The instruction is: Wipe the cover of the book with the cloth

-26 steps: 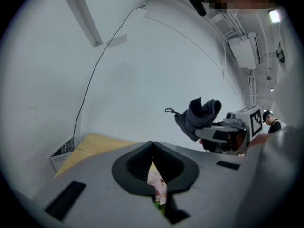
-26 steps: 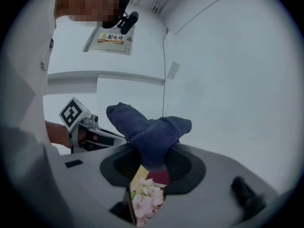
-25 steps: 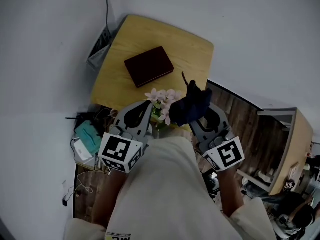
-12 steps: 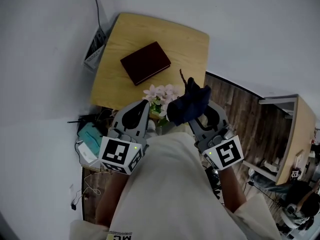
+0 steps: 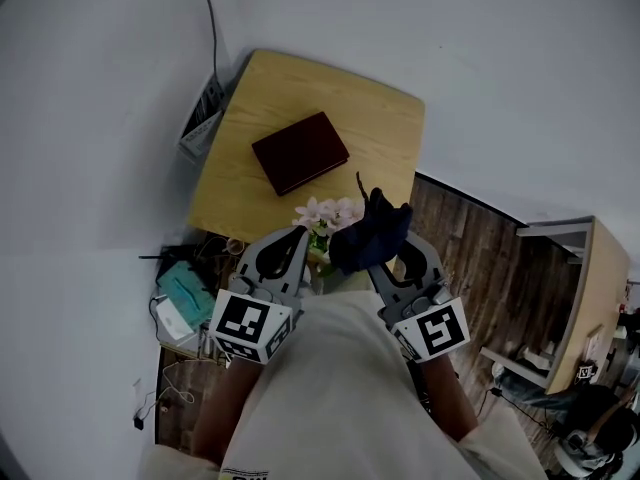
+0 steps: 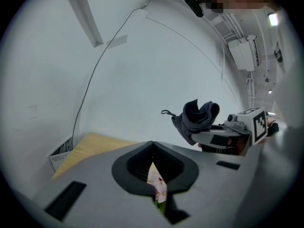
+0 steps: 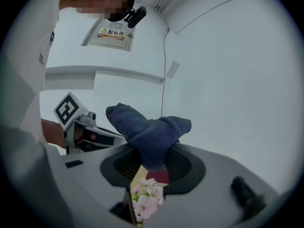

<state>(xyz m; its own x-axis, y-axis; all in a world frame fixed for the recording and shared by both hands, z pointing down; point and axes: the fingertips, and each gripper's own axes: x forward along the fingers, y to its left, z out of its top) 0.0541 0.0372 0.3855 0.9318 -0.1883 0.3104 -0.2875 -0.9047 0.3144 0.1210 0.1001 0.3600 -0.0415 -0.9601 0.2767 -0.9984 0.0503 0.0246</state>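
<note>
1. Between the jaws of the right gripper [image 7: 152,164], a dark blue cloth [image 7: 149,129] is pinched. It is bunched up, with two lumps sticking out past the tips.
2. Left gripper [image 6: 152,148]: jaws pressed together at the tips, nothing held. Pink petals show through the narrow slit behind the tips.
3. Dark red book [image 5: 300,153]: closed, lying flat near the middle of the wooden table [image 5: 372,108]. It is well apart from both grippers, and the cloth is not touching it.
4. Both grippers are held side by side near the person's chest, off the table's near edge, with the right one a little further forward.
5. Pink flowers [image 5: 328,212] stand at the table's near edge, between the grippers and the book, just beside the cloth. What they stand in cannot be made out.
6. Grey holder [image 5: 203,118] against the table's left side, with printed papers in it.
7. Teal box [image 5: 183,290] down on the dark floor to the left of the left gripper, among loose cables.
8. Black cable [image 5: 210,18] runs up the white wall behind the table.
</note>
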